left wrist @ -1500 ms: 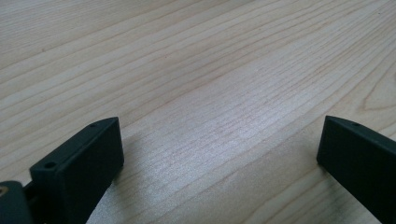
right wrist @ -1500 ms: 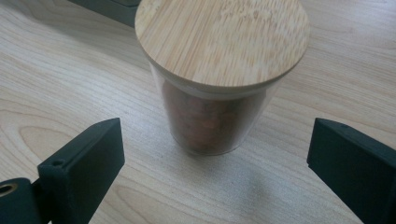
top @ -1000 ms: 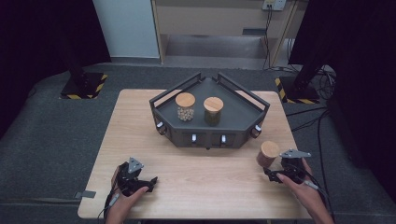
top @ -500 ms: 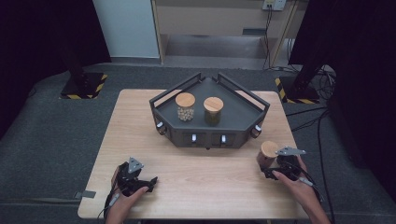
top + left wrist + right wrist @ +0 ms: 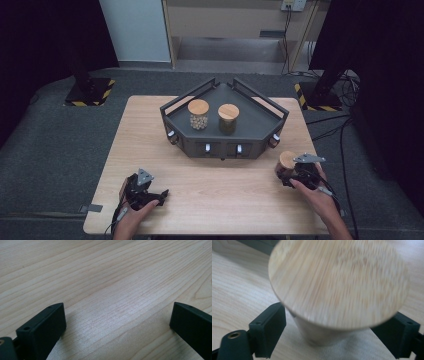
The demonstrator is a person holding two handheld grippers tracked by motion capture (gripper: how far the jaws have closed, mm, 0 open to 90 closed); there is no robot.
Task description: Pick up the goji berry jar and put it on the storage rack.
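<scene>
My right gripper (image 5: 337,340) has its jaws on either side of the jar (image 5: 337,282), one black jaw at each flank of the glass body below the wooden lid; they have just been closing around it. I cannot tell whether the pads already press on the glass, because the wide lid hides the contact on one side. From the high view, that jar (image 5: 287,161) stands on the table (image 5: 225,185) near its right edge, just off the right front corner of the tray (image 5: 260,135), with my right gripper (image 5: 292,175) right behind it.

My left gripper (image 5: 117,322) has its jaws spread wide over bare wood, nothing between them. In the high view it (image 5: 150,195) rests low near the table's front left corner, well apart from everything else.

Inside the dark tray stand two more lidded jars, a pale-filled jar (image 5: 198,115) and a dark-filled jar (image 5: 228,119), just beside each other.
</scene>
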